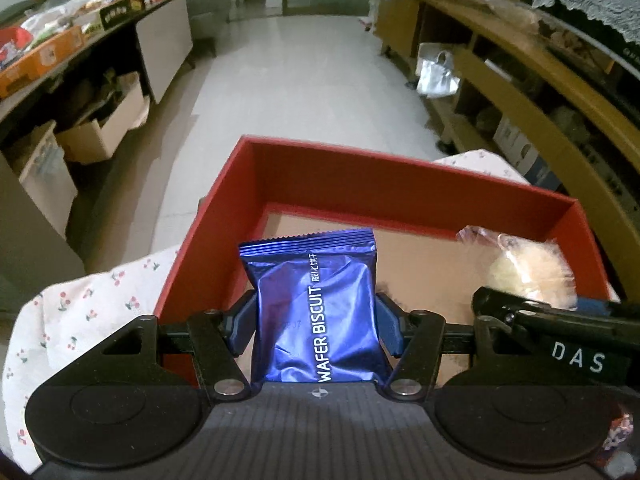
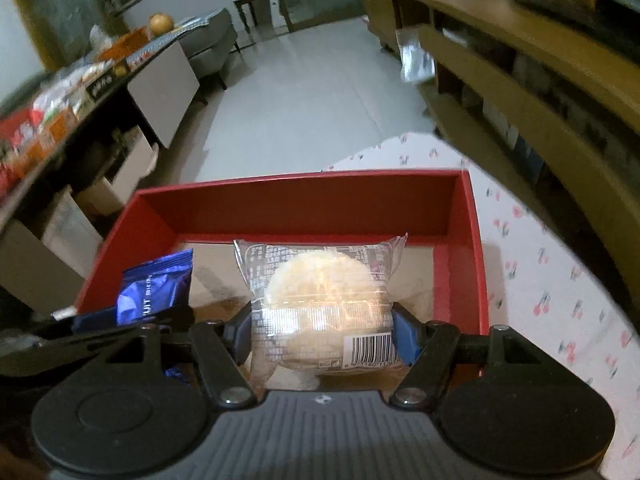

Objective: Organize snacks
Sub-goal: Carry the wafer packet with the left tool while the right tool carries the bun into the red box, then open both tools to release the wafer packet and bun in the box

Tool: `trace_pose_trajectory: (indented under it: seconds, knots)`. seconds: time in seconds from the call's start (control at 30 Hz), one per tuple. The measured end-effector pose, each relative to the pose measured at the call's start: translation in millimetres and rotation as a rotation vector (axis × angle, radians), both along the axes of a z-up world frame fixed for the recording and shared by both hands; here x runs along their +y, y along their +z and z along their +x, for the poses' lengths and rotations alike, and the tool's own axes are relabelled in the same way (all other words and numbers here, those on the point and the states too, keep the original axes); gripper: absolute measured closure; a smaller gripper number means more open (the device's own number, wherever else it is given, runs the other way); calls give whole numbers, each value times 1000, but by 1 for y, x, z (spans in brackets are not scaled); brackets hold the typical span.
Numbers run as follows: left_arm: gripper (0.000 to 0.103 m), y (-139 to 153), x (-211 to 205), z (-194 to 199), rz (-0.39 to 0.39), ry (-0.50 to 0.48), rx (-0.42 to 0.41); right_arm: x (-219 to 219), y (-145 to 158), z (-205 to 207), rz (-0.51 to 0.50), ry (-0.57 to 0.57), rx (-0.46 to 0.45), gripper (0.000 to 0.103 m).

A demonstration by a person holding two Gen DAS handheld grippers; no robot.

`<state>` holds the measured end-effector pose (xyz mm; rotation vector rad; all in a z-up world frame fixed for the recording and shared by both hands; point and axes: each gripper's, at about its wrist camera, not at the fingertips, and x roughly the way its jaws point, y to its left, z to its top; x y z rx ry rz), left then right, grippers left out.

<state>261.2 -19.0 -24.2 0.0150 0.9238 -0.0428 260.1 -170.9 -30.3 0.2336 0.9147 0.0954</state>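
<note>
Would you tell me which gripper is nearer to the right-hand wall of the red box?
Right. The right gripper, holding the clear-wrapped cake, sits beside the red box's right-hand wall. The left gripper, holding the blue wafer biscuit pack, sits towards the box's left wall.

left gripper [image 1: 316,322]: jaws clamped, tilted down | right gripper [image 2: 322,330]: same

Dim indoor light, fisheye-warped, blurred edges, foil glare
</note>
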Motion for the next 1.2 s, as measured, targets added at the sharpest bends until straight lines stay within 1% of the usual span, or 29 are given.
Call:
trace_pose_trajectory:
  seconds: [0.1,0.2,0.43,0.63,0.73,0.93,1.1,1.2]
  knots:
    - [36,-6,4,2,3,9,19,7,-2,0,-52,17,-16,30]
    - [36,-10,5,1,30,11,30,15,-5,-3,-104,36,-25,30]
    - [34,-14,6,3,63,4,44,23,-8,-4,-141,64,-36,29]
    - [35,-23,4,-1,99,0,68,32,-12,-6,-216,98,-46,29]
    - [35,-22,8,-6,90,19,79,34,-12,-8,-213,99,-47,29]
    - [36,-22,15,-17,100,46,88,43,-11,-14,-222,104,-52,29]
    - [35,-22,16,-18,95,53,95,44,-11,-15,-218,114,-43,28]
    - [35,-20,17,-15,82,56,106,44,-11,-15,-217,98,-37,28]
